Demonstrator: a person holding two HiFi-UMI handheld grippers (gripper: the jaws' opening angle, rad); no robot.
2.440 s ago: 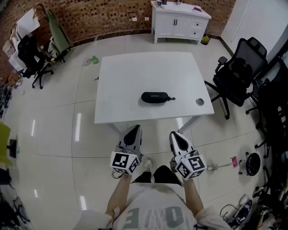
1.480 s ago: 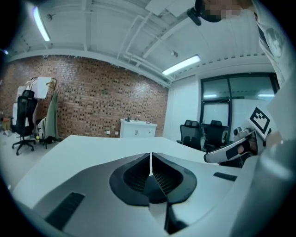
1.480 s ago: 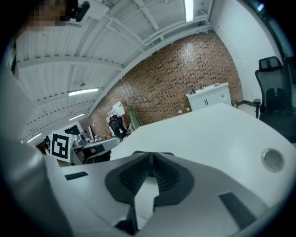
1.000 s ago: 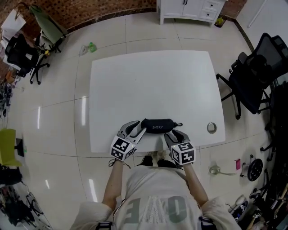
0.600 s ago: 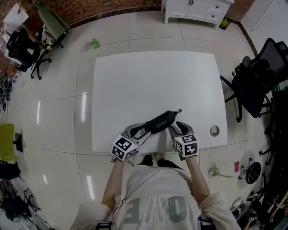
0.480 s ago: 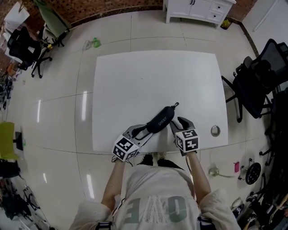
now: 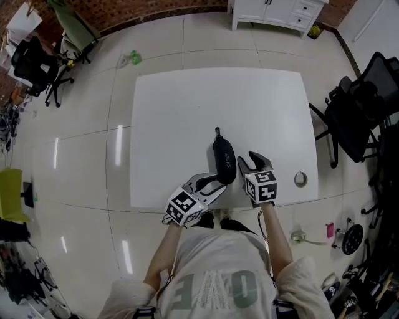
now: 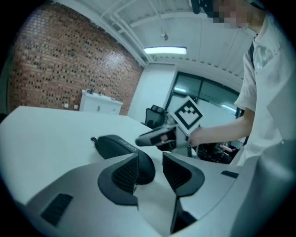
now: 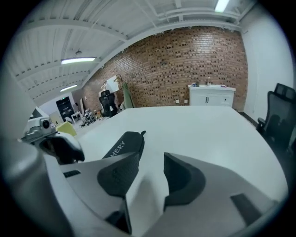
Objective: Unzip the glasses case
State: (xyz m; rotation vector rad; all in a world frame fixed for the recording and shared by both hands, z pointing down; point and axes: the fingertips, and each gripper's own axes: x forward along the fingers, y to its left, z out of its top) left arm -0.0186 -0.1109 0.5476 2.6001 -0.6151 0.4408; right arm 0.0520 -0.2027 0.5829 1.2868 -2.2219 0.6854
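The glasses case lies end-on on the counter, its near end flanked by the left gripper and right gripper, both open and empty, probably ready to steady it.

Glasses case lies on the table, near the front edge and right of centre. Its long axis runs away from the person, zip pull at the far end. Left gripper is at the front edge, at the case's near end and slightly left of it; the case end sits by one jaw, partly in the gap. Right gripper is just right of the case, which lies outside its gap. Small round thing is on the table right of that gripper, near the right edge. Office chair is right of the table, cabinet behind it, another chair far left.
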